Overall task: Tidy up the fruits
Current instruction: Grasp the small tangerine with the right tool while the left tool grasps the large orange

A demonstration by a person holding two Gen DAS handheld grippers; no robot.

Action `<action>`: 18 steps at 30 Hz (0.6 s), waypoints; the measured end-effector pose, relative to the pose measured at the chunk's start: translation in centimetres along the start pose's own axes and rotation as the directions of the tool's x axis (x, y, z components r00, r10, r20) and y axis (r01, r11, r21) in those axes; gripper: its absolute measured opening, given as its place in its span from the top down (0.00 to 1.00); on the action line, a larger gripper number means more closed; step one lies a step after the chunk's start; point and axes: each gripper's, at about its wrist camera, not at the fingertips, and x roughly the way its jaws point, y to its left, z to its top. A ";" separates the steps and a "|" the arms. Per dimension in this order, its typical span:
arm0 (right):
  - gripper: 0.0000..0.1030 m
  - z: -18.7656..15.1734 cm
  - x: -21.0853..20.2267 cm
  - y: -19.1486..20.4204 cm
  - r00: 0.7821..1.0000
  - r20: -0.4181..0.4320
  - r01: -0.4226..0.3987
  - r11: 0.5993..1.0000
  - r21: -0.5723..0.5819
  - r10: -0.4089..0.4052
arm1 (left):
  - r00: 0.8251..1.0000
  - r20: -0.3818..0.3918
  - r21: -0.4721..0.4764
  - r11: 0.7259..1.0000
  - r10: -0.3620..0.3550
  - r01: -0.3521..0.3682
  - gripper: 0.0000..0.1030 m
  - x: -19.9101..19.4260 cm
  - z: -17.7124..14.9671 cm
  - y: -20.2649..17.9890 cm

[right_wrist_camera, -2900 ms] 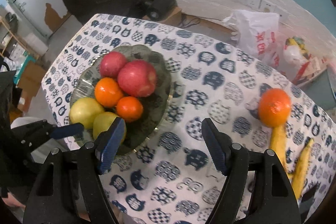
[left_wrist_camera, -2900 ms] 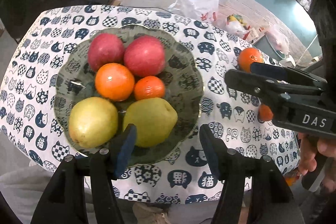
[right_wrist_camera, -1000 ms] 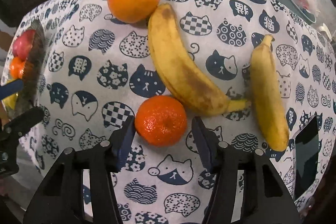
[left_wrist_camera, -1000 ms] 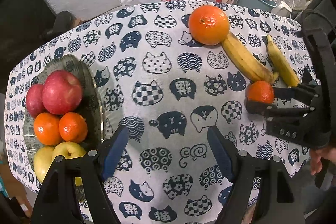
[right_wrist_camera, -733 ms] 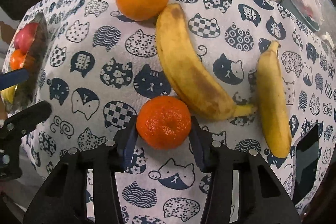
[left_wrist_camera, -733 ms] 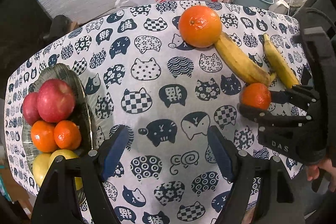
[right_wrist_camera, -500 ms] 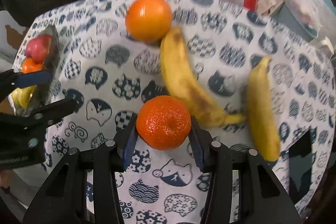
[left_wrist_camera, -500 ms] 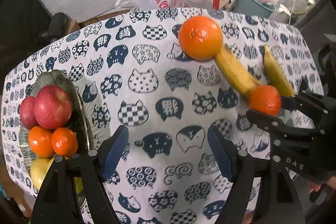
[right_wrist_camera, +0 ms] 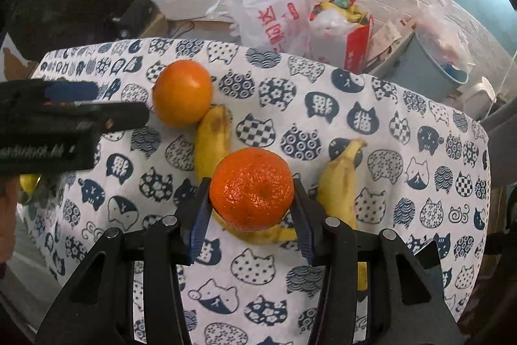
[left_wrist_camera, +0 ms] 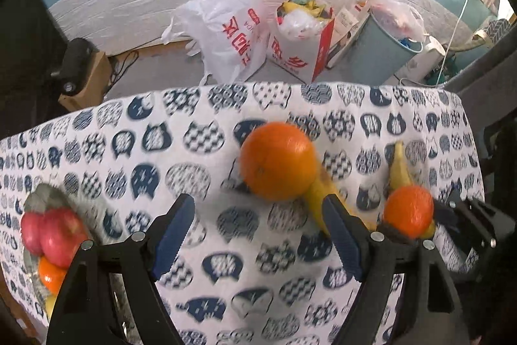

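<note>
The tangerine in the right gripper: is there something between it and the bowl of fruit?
Nothing on the cloth blocks it. The tangerine is shut in the right gripper; only the open left gripper hangs between it and the bowl.

Each claw is built of matte black plastic: two thick, angular arms that fork out from the bottom edge of the wrist views and taper toward the fingers. The left claw [left_wrist_camera: 258, 228] carries blue ribbed pads [left_wrist_camera: 169, 236] on the inner faces of its fingers, with round silver screw heads [left_wrist_camera: 139, 236] set in the joints at about 8 and 4 o'clock. The right claw [right_wrist_camera: 251, 217] has the same blue pads [right_wrist_camera: 197, 222] and silver pivot screws [right_wrist_camera: 169, 220]. Seen side-on from the right wrist, the left claw's black body bears blurred white lettering [right_wrist_camera: 30, 152] at 9 o'clock.
</note>
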 end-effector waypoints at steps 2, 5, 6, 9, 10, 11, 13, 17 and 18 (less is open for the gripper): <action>0.55 0.1 0.2 -0.5 1.000 0.005 0.010 1.000 0.001 -0.010 | 1.000 -0.011 -0.009 1.000 -0.011 0.011 0.20 1.0 0.8 -0.3; 0.55 0.4 0.6 -1.2 1.000 0.003 0.011 1.000 0.020 -0.011 | 0.999 -0.025 -0.030 0.999 -0.021 0.021 0.20 2.1 1.4 -0.3; 0.55 0.5 0.7 -1.4 1.000 0.002 0.011 1.000 0.026 -0.011 | 0.999 -0.033 -0.043 0.999 -0.024 0.023 0.20 2.6 1.6 -0.2; 0.55 0.7 0.9 -1.7 1.000 0.003 0.010 0.999 0.038 -0.010 | 0.998 -0.048 -0.073 0.997 -0.044 0.040 0.20 3.6 1.8 0.2; 0.55 0.7 1.0 -1.8 1.000 0.005 0.009 0.999 0.040 -0.009 | 0.998 -0.050 -0.078 0.996 -0.048 0.044 0.20 3.8 1.9 0.2; 0.55 0.8 1.0 -1.8 1.000 0.005 0.009 0.999 0.042 -0.009 | 0.997 -0.052 -0.082 0.996 -0.049 0.045 0.19 4.0 1.9 0.3; 0.55 0.9 1.2 -1.9 1.000 0.005 0.014 0.999 0.046 -0.014 | 0.997 -0.054 -0.093 0.994 -0.060 0.055 0.17 4.5 2.0 0.5; 0.55 1.0 1.6 -2.3 1.000 0.005 0.022 0.998 0.061 -0.023 | 0.996 -0.049 -0.097 0.993 -0.075 0.070 0.17 5.0 2.0 0.6; 0.55 1.1 1.7 -2.3 1.000 0.004 0.026 0.998 0.064 -0.026 | 0.996 -0.047 -0.090 0.993 -0.074 0.070 0.17 5.1 2.0 0.5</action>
